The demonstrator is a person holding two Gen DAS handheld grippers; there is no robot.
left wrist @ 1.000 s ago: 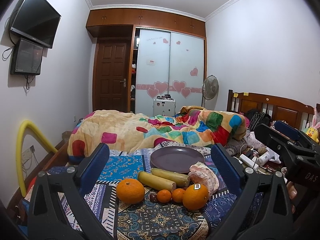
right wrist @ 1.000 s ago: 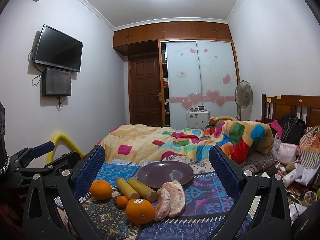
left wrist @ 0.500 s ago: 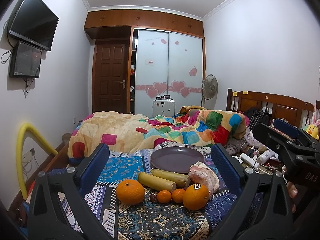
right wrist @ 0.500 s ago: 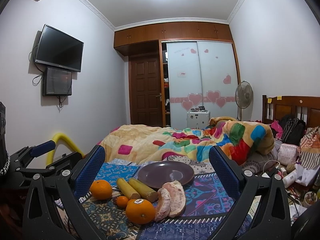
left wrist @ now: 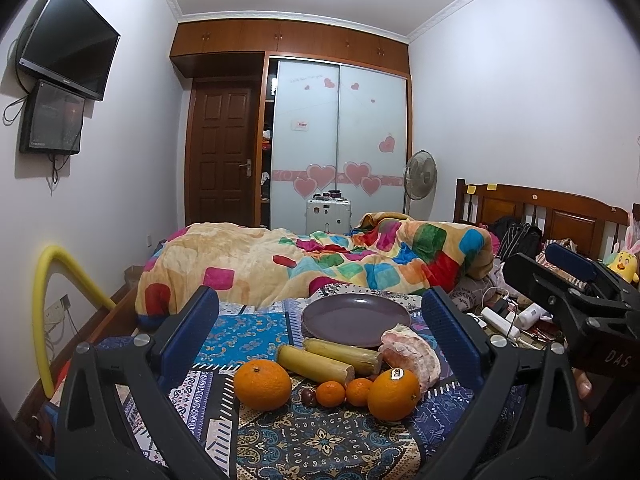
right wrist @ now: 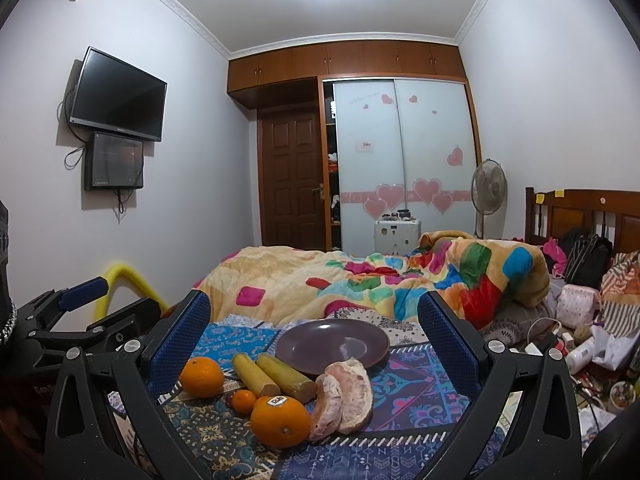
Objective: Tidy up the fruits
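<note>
A purple plate (left wrist: 355, 318) (right wrist: 332, 345) lies empty on a patterned cloth (left wrist: 304, 440). In front of it sit two sugarcane pieces (left wrist: 320, 360) (right wrist: 272, 376), peeled pomelo segments (left wrist: 412, 354) (right wrist: 348, 392), a large orange (left wrist: 262, 384) (right wrist: 201, 376), a stickered orange (left wrist: 393, 394) (right wrist: 280, 420), two small tangerines (left wrist: 344, 393) and a dark small fruit (left wrist: 307, 394). My left gripper (left wrist: 320, 344) is open, hovering short of the fruit. My right gripper (right wrist: 312, 344) is open too, holding nothing. Each gripper shows at the edge of the other's view.
A rumpled colourful blanket (left wrist: 320, 264) fills the bed behind the plate. Cables, bottles and bags (right wrist: 568, 340) clutter the right side by the wooden headboard (left wrist: 552, 216). A yellow foam tube (left wrist: 52, 300) arches at the left.
Both views shift only slightly; the left wrist view has crept a little. The fruit and plate have not moved, and both grippers stay open.
</note>
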